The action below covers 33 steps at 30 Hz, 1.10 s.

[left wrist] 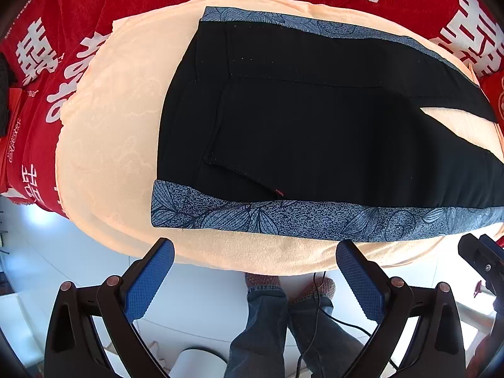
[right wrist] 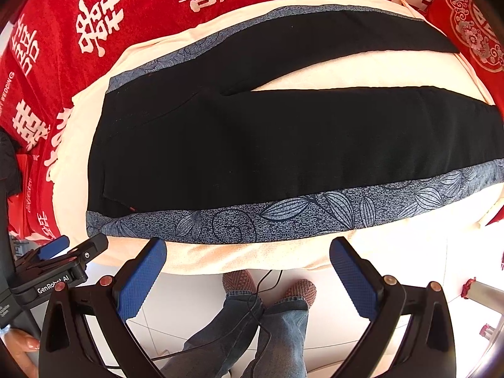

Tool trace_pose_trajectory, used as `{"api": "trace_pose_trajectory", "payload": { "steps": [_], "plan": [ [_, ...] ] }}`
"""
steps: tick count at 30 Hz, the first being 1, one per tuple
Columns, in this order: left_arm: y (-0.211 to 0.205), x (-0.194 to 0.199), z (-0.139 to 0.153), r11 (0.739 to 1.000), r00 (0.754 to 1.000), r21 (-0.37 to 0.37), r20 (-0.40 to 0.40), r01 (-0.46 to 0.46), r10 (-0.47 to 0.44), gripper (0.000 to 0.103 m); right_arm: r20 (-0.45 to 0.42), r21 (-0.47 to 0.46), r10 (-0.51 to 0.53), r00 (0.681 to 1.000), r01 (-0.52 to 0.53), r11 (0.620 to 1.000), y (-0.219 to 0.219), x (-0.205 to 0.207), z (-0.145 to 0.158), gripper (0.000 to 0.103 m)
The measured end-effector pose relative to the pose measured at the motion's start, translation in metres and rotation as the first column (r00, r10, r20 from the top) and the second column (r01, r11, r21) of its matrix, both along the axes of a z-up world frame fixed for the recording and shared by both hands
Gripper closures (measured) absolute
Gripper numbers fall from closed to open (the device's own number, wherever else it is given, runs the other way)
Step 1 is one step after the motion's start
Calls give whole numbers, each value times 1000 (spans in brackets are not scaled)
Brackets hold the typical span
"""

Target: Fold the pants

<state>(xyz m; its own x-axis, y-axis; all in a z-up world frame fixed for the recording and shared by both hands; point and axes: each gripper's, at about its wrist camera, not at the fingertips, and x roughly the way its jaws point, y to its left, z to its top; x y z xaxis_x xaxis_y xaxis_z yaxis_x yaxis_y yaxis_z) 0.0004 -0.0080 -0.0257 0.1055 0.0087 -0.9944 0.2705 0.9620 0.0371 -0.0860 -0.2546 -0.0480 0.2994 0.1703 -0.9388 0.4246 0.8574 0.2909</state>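
Black pants [left wrist: 299,132] with grey-blue leaf-patterned side stripes lie flat on a peach towel [left wrist: 107,132], waistband at the left, both legs running off to the right with a narrow gap between them. In the right wrist view the same pants [right wrist: 283,145] show their legs spread apart toward the right. My left gripper [left wrist: 255,249] hovers open just off the near edge, nothing between its blue pads [left wrist: 148,283]. My right gripper [right wrist: 249,245] is likewise open beside the near patterned stripe [right wrist: 315,214], holding nothing.
A red cloth [left wrist: 94,3] with white characters covers the table under the towel. Beyond the table's near edge are a white tiled floor [right wrist: 346,340], a person's jeans and knitted shoes [right wrist: 239,282], and a black cable. The left gripper's body [right wrist: 47,271] sits at the right view's left.
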Motion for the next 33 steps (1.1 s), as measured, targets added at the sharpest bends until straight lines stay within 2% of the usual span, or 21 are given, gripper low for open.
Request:
{"api": "trace_pose_trajectory", "payload": {
  "steps": [6, 10, 16, 20, 21, 22, 24, 28, 31, 33],
  "plan": [
    [2, 1, -2, 1000, 1000, -25, 0, -16, 16, 0, 26, 37, -21, 999, 20, 999, -4, -2, -3, 0],
    [7, 3, -5, 996, 999, -73, -12, -50, 49, 0, 43, 69, -24, 999, 21, 997, -7, -3, -6, 0],
    [29, 12, -13, 958, 990, -248, -29, -141, 138, 0, 104, 236, -75, 992, 49, 971, -16, -6, -16, 0],
    [45, 19, -31, 908, 982, -374, -80, -188, 170, 0, 149, 404, -128, 981, 58, 913, -24, -9, -36, 3],
    [46, 19, -36, 897, 980, -396, -94, -197, 174, 0, 151, 448, -136, 979, 55, 892, -25, -10, -45, 12],
    [49, 18, -41, 887, 979, -415, -109, -205, 175, 0, 143, 479, -141, 980, 56, 876, -25, -11, -53, 30],
    [54, 17, -56, 863, 972, -450, -146, -229, 182, 0, 112, 541, -158, 981, 73, 838, -24, -15, -73, 43],
    [63, 10, -79, 828, 954, -479, -209, -291, 214, 0, 96, 627, -211, 973, 105, 772, -28, -25, -115, 43],
    [66, 7, -91, 818, 948, -486, -233, -307, 217, 0, 75, 659, -235, 969, 129, 741, -29, -32, -140, 43],
    [66, 7, -97, 815, 948, -495, -245, -303, 203, 0, 106, 694, -260, 960, 116, 711, -33, -30, -146, 43]
  ]
}}
